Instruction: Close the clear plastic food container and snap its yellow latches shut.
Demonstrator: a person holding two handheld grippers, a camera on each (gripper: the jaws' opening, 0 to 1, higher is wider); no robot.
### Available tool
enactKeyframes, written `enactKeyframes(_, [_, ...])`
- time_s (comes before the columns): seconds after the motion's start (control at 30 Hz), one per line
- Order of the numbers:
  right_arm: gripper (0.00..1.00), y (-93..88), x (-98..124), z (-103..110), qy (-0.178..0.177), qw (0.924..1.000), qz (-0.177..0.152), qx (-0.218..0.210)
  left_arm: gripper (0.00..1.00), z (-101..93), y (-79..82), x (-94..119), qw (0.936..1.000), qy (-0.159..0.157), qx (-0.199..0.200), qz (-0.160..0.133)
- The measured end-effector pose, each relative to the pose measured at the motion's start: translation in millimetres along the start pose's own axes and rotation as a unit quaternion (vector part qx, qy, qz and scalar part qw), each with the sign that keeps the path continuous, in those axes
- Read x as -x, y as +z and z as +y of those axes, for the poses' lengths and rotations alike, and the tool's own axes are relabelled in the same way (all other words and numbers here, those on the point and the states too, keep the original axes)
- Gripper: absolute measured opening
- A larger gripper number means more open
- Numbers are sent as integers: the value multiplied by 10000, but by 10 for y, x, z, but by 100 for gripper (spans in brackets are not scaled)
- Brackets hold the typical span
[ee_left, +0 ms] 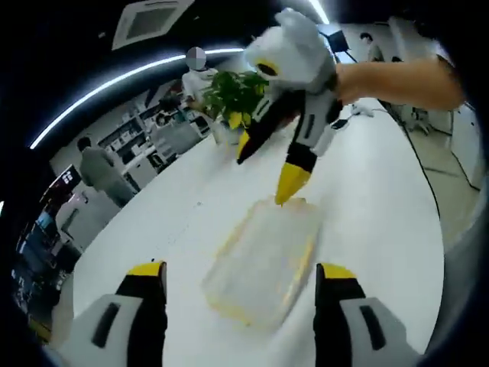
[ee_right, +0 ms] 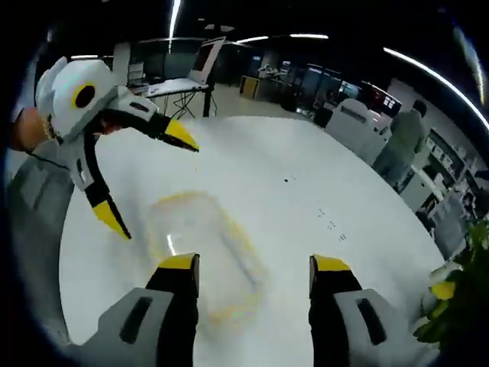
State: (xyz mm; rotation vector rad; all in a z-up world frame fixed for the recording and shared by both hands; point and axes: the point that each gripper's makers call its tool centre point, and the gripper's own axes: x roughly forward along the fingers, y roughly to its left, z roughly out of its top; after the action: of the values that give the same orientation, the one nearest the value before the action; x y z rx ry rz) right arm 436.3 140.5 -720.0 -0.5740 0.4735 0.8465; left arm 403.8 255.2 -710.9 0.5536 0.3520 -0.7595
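Observation:
A clear plastic food container (ee_left: pixel 263 260) with yellow edges lies flat on the white table (ee_left: pixel 382 214), blurred; I cannot tell how its latches stand. In the left gripper view my left gripper (ee_left: pixel 241 271) is open, its jaws either side of the container's near end. My right gripper (ee_left: pixel 267 164) comes in from the upper right, open, with one yellow fingertip (ee_left: pixel 292 183) at the container's far edge. In the right gripper view the container (ee_right: pixel 191 225) lies just ahead of my open right gripper (ee_right: pixel 254 264). My left gripper (ee_right: pixel 145 176) hangs open at the left, one fingertip (ee_right: pixel 111 218) beside the container.
A potted green plant (ee_left: pixel 233 95) stands on the table's far side, also seen as the plant (ee_right: pixel 458 298) at the right edge. People (ee_left: pixel 95 168) and office desks lie beyond the table. The white table (ee_right: pixel 306 176) spreads wide around the container.

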Motion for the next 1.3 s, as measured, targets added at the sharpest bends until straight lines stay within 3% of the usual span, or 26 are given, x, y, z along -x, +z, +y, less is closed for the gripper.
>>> enactKeyframes(0.1, [62,-31,67,53,-15,9995,-233,-227,81,101,-41,55,9976,200,623,-240])
enactKeyframes(0.2, [60,-148,117,130,58,9988,-293,-391,81,44,-127,101,9933,114,1081,-404])
enactKeyframes(0.27, [59,-219,143,165,5,9983,-385,-433,81,18,-237,98,9916,135,1253,-303])
enactKeyframes(0.37, [62,-372,118,259,87,9945,-378,-968,85,-57,-508,47,9922,106,1234,122])
enactKeyframes(0.4, [62,-407,101,269,84,9945,-383,-972,86,-80,-583,9,9920,88,1242,188])
enactKeyframes(0.53, [64,-651,-34,369,120,9934,-178,-1128,87,-158,-752,-103,9902,22,1353,337])
enactKeyframes(0.7, [65,-909,-230,503,230,9915,11,-1278,85,-202,-1004,-231,9884,-8,1333,727])
enactKeyframes(0.8, [65,-1088,-332,593,350,9867,127,-1583,85,-200,-1074,-272,9865,12,1473,721])
enactKeyframes(0.87, [65,-1096,-359,623,404,9852,43,-1668,85,-259,-1068,-306,9842,-119,1662,597])
enactKeyframes(0.93, [62,-1088,-402,685,522,9834,-96,-1738,85,-426,-986,-356,9801,-571,1884,253])
enactKeyframes(0.97, [61,-1013,-435,669,501,9864,-360,-1524,85,-454,-997,-363,9796,-626,1892,255])
enactKeyframes(1.0, [60,-1051,-431,694,480,9839,-243,-1704,84,-448,-1034,-374,9809,-571,1828,333])
enactKeyframes(1.13, [57,-992,-495,659,416,9837,-352,-1714,77,-508,-1134,-459,9841,-554,1595,558])
enactKeyframes(1.3, [50,-900,-532,656,366,9853,-470,-1598,66,-522,-1073,-504,9874,-496,1444,410])
